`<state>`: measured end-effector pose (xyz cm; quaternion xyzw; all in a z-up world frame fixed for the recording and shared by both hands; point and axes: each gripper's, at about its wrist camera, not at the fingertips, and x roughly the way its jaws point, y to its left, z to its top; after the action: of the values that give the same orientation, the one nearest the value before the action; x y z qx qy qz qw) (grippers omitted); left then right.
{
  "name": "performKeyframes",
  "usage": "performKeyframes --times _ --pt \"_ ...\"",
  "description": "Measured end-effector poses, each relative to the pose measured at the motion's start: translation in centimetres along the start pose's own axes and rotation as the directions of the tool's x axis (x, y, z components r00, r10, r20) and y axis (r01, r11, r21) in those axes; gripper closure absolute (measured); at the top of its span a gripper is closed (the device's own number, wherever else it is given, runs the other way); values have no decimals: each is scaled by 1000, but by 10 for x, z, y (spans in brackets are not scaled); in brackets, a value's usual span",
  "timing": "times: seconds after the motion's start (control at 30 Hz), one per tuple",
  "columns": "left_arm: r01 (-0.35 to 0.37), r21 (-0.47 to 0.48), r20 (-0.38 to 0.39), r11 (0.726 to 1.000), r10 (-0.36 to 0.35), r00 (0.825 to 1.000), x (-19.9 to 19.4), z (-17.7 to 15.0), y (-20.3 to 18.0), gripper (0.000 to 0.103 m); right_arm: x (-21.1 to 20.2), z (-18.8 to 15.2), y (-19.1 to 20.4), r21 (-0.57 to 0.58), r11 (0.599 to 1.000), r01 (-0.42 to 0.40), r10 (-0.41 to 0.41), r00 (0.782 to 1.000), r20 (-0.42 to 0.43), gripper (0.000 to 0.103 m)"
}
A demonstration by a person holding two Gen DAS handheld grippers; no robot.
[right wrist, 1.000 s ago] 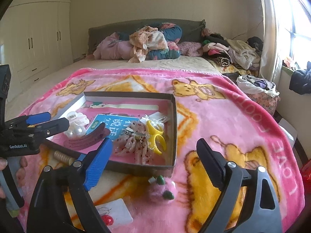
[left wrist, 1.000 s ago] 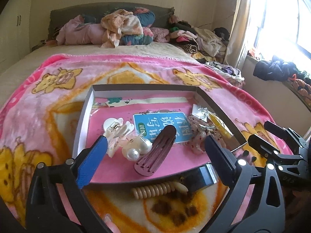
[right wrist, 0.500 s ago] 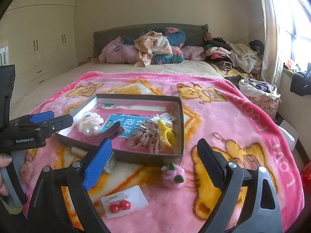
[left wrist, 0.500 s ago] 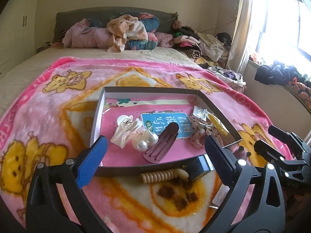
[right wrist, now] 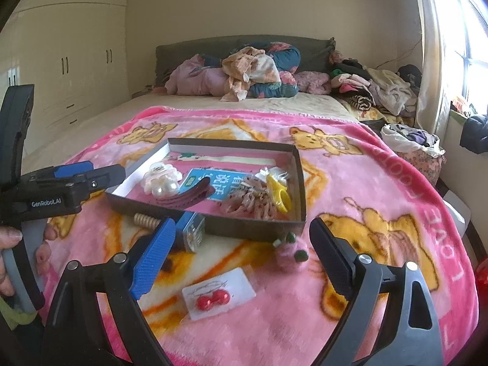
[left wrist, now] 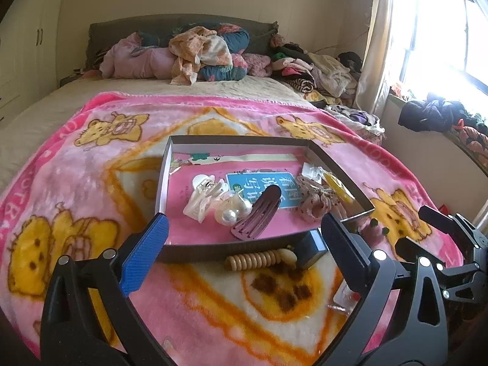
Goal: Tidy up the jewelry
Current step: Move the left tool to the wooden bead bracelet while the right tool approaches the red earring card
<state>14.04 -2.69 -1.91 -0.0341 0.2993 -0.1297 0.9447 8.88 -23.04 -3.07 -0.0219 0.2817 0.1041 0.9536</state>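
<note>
On the pink blanket (right wrist: 381, 183), our earring card (right wrist: 218, 292) lies off the tray's (right wrist: 300, 170) near edge. Light, flimsy: we'd pinch its edge. Left gripper (left wrist: 241, 259) and right gripper (right wrist: 241, 259) gape wide, empty.

Home bedroom: bed (right wrist: 189, 109) (clothes-strewn), wardrobe (right wrist: 70, 61).

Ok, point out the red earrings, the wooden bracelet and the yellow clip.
red earrings (right wrist: 212, 299), right wrist view, on the two red balls
wooden bracelet (left wrist: 254, 259), left wrist view, mid beads
yellow clip (right wrist: 279, 192), right wrist view, its body
</note>
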Motion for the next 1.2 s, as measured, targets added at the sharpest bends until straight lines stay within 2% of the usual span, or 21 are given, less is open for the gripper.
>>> performKeyframes --times 0.43,0.97,1.2 --pt "14 20 -33 1000 -13 999 -8 -19 -5 12 -11 -23 12 -18 1000 -17 16 999 -36 16" --pt "68 89 -75 994 -62 995 -4 -39 -34 12 -24 -40 -5 24 1000 15 -14 999 -51 16" --pt "50 100 -107 994 -39 994 12 -49 -36 12 -17 -47 -15 48 998 31 -28 997 -69 16"
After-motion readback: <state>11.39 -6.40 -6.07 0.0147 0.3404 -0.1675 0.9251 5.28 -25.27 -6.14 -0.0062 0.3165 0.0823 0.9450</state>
